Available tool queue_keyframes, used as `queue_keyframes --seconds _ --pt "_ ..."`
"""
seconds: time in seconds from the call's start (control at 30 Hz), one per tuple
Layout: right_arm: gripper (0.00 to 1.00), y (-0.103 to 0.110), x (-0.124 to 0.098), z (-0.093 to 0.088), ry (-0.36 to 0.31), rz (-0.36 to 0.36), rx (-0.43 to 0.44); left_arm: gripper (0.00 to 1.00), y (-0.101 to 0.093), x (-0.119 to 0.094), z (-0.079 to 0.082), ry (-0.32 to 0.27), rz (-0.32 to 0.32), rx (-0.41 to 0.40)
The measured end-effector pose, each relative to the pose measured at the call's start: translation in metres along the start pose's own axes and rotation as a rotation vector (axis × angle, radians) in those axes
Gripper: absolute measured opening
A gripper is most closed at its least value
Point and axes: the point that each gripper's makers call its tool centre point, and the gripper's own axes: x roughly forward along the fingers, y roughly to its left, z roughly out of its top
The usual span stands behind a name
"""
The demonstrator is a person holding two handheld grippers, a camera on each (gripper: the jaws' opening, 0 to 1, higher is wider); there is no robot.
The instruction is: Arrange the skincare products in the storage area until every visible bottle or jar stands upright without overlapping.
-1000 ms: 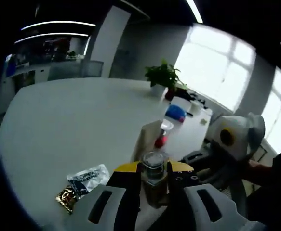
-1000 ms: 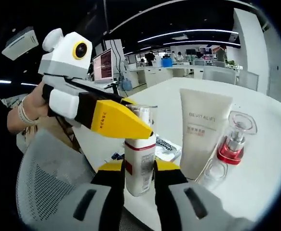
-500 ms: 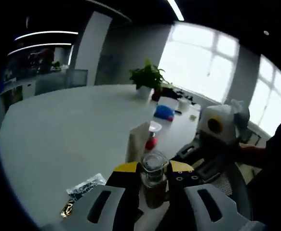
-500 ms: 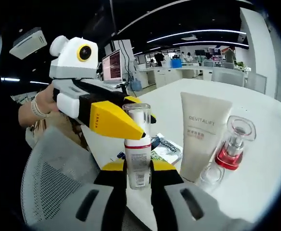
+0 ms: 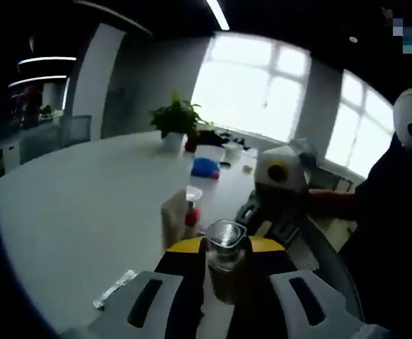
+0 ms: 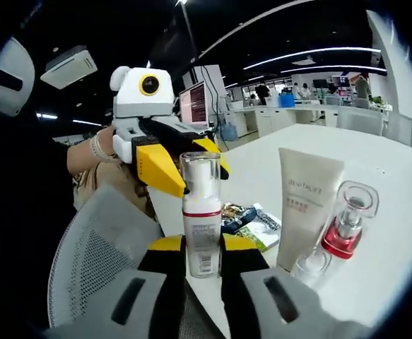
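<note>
A: What sits between the right gripper (image 6: 202, 258) fingers?

B: A pump bottle (image 6: 201, 219), upright, clamped at its lower body; white with a red band and a clear cap; probably held off the worktop (image 6: 375, 254) to set it standing.

A: And the left gripper (image 5: 225, 265)?

B: Closed on the same bottle's clear cap (image 5: 225, 244), likely steadying it; past the fingers stand a white tube (image 6: 301, 212) and a red-based pump jar (image 6: 347, 226), upright, close beside each other; flat sachets (image 6: 251, 222) lie behind the bottle.
</note>
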Motion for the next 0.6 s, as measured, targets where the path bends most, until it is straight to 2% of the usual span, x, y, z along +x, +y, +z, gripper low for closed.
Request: queue_keyframes --seconds 0.27,0.6 --pt "0.16 0.014 -0.004 0.001 -0.007 0.091 -0.009 0.23 -0.010 0.000 0.003 0.006 -0.073 0.033" --pt "0.17 0.017 0.000 -0.001 -0.009 0.126 -0.007 0.19 -0.023 0.011 0.004 -0.001 -0.106 0.020"
